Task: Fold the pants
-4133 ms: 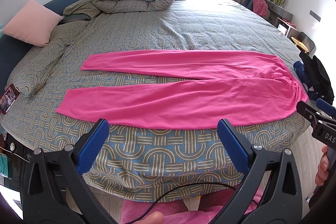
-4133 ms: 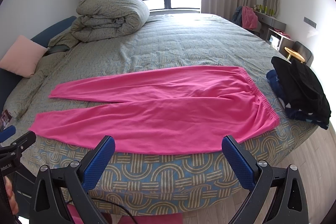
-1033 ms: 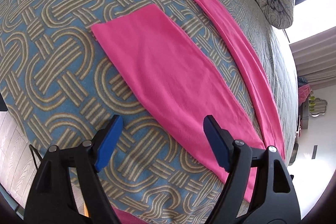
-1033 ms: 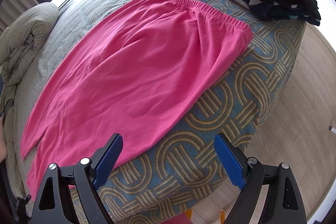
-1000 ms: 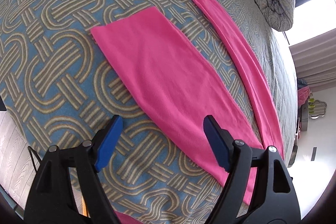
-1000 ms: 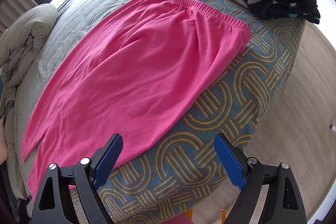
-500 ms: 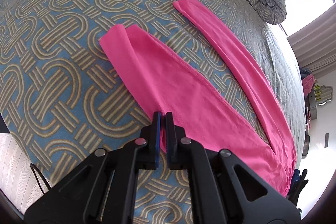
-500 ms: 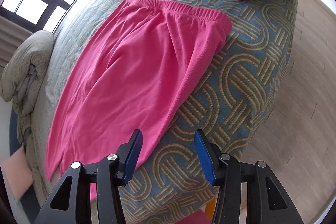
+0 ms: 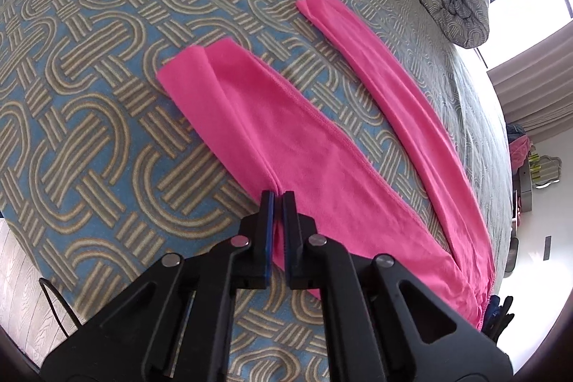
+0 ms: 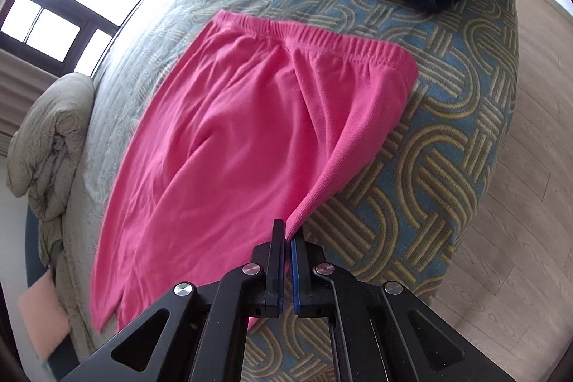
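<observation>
Pink pants [image 9: 322, 145] lie flat on a patterned bed [image 9: 89, 95]. The left gripper [image 9: 278, 194] pinches the near leg's edge; the right gripper [image 10: 289, 231], just closed, clamps the hip edge at 6 o'clock.

- Left gripper [image 9: 278, 193]: angled steeply down, jaws pinched on pink fabric at the near leg's edge.
- Right gripper [image 10: 288, 227]: angled steeply down, jaws just closed, clamping a raised fold of pink fabric near the waist.
</observation>
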Action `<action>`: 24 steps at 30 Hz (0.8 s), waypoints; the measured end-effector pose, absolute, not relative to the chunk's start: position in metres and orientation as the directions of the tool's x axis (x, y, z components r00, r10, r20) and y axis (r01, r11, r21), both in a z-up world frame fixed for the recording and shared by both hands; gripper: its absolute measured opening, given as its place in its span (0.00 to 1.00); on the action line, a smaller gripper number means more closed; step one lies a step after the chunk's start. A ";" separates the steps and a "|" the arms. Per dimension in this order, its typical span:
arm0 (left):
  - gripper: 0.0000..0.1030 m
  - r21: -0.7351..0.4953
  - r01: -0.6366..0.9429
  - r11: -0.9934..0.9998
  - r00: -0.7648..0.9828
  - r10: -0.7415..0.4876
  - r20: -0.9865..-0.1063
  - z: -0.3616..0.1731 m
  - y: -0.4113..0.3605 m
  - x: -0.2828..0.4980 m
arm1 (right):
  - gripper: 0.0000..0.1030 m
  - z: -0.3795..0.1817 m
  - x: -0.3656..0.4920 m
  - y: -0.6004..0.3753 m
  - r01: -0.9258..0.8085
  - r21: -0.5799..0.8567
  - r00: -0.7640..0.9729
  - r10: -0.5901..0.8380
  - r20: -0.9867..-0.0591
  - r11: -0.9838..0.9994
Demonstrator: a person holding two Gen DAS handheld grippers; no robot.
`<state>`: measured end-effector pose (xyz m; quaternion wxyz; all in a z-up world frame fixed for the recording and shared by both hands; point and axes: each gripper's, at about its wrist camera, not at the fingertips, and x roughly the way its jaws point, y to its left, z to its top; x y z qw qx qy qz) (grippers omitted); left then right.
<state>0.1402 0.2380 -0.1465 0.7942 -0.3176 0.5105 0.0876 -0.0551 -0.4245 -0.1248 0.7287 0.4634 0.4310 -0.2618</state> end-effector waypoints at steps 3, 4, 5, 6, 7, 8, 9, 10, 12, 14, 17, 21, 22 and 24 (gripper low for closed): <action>0.05 -0.422 -0.455 0.784 0.478 -0.185 -0.859 -0.134 0.239 0.140 | 0.02 -0.107 -0.054 -0.425 0.756 0.468 0.528 -0.003 -0.849 0.458; 0.05 -0.426 -0.453 0.783 0.482 -0.187 -0.856 -0.131 0.239 0.140 | 0.02 -0.102 -0.053 -0.425 0.748 0.477 0.540 -0.005 -0.841 0.462; 0.05 -0.429 -0.450 0.783 0.487 -0.187 -0.853 -0.126 0.239 0.141 | 0.02 -0.097 -0.051 -0.425 0.741 0.486 0.551 -0.005 -0.835 0.464; 0.05 -0.431 -0.446 0.784 0.492 -0.188 -0.850 -0.122 0.239 0.142 | 0.02 -0.093 -0.049 -0.426 0.734 0.494 0.557 0.003 -0.830 0.466; 0.05 -0.431 -0.440 0.788 0.496 -0.187 -0.848 -0.119 0.238 0.143 | 0.02 -0.088 -0.047 -0.426 0.727 0.503 0.567 0.005 -0.824 0.467; 0.05 -0.430 -0.432 0.792 0.499 -0.187 -0.846 -0.115 0.237 0.145 | 0.02 -0.083 -0.043 -0.427 0.718 0.512 0.578 0.006 -0.816 0.471; 0.05 -0.429 -0.424 0.798 0.502 -0.187 -0.844 -0.110 0.236 0.148 | 0.02 -0.079 -0.040 -0.427 0.711 0.516 0.585 0.006 -0.811 0.478; 0.05 -0.423 -0.415 0.806 0.503 -0.184 -0.844 -0.106 0.234 0.152 | 0.02 -0.073 -0.038 -0.428 0.703 0.519 0.593 0.003 -0.805 0.486; 0.05 -0.405 -0.400 0.822 0.504 -0.172 -0.847 -0.097 0.231 0.161 | 0.02 -0.064 -0.027 -0.429 0.687 0.525 0.608 -0.002 -0.794 0.502; 0.05 -0.383 -0.385 0.840 0.508 -0.153 -0.848 -0.091 0.230 0.167 | 0.02 -0.055 -0.020 -0.431 0.671 0.531 0.622 -0.003 -0.783 0.517; 0.05 -0.353 -0.362 0.863 0.515 -0.131 -0.847 -0.081 0.224 0.179 | 0.02 -0.044 -0.007 -0.433 0.653 0.520 0.632 -0.019 -0.774 0.551; 0.05 -0.332 -0.337 0.881 0.518 -0.121 -0.847 -0.074 0.220 0.189 | 0.02 -0.037 0.012 -0.432 0.632 0.496 0.633 -0.027 -0.774 0.595; 0.05 -0.317 -0.332 0.888 0.517 -0.109 -0.849 -0.073 0.218 0.191 | 0.02 -0.036 0.017 -0.433 0.628 0.494 0.633 -0.025 -0.774 0.602; 0.05 -0.281 -0.324 0.903 0.513 -0.081 -0.854 -0.071 0.212 0.196 | 0.02 -0.035 0.024 -0.433 0.621 0.490 0.634 -0.024 -0.773 0.612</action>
